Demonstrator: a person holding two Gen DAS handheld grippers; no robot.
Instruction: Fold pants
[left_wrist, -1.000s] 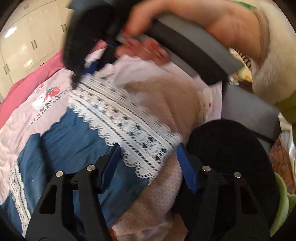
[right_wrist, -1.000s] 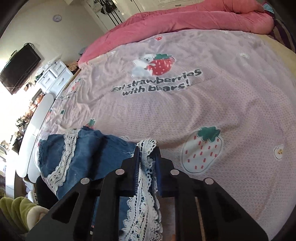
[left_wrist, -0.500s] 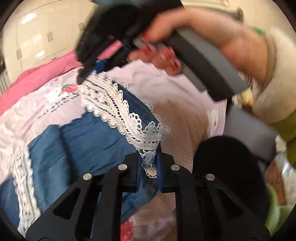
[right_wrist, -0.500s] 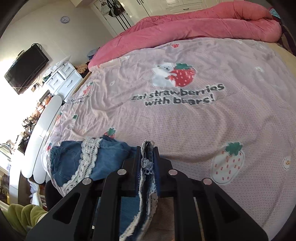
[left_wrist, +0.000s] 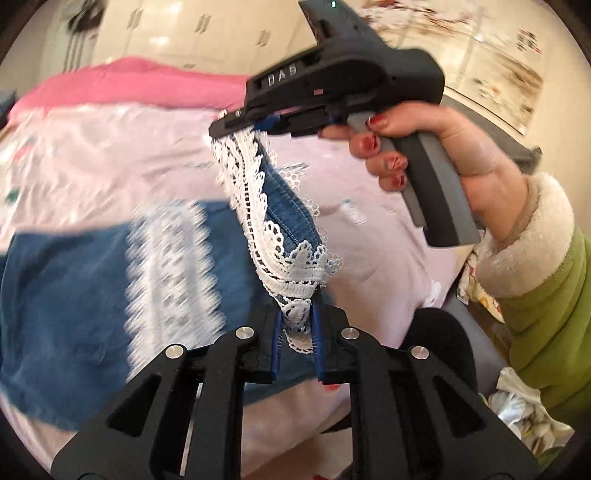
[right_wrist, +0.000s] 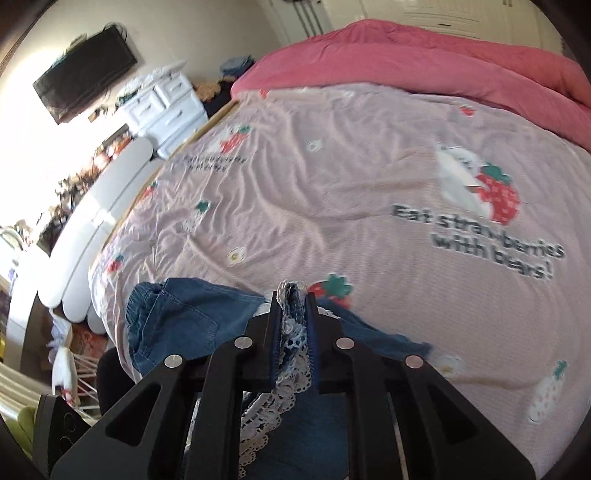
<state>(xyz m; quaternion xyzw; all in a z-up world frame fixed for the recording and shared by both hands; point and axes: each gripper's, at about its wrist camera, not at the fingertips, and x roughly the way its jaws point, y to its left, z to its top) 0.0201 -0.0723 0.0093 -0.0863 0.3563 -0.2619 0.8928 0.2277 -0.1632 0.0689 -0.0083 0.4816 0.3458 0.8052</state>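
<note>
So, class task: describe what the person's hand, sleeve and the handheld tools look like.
The right tool is black with a grey pistol handle, blue finger pads and "DAS" lettering. The right hand has red nail polish and a green sleeve with a cream fleece cuff. The left tool shows black linkages and silver rivets.

Bright daylight from left side of right wrist view, wall overexposed. Left wrist view: blue denim lace-trimmed pants (left_wrist: 74, 295) motion-blurred at left. Fisheye bending and dark vignette at edges.
</note>
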